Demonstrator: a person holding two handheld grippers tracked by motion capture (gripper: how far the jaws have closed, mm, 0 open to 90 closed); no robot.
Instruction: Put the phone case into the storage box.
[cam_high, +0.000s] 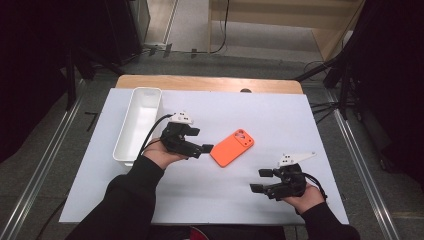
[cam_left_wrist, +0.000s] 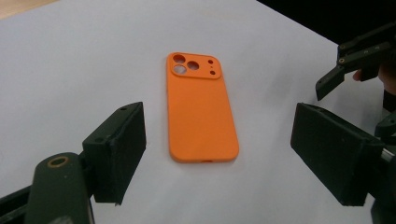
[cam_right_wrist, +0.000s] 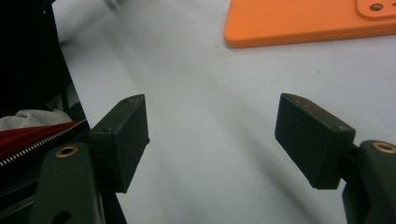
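The orange case (cam_high: 232, 147) lay flat on the table (cam_high: 280, 115). The left claw (cam_high: 206, 148) stood spread just beside it; the right claw (cam_high: 259, 180) stood spread, apart.

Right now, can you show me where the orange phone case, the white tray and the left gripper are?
orange phone case (cam_left_wrist: 201, 116), left gripper view, middle of its back.
white tray (cam_high: 124, 148), high view, its long left wall.
left gripper (cam_high: 206, 149), high view, between its fingers, close beside the case.

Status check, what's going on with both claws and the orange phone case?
Left claw open, lined up on orange phone case, not touching. Right claw open, nothing between its jaws. Case flat on white table cover, nothing blocking.
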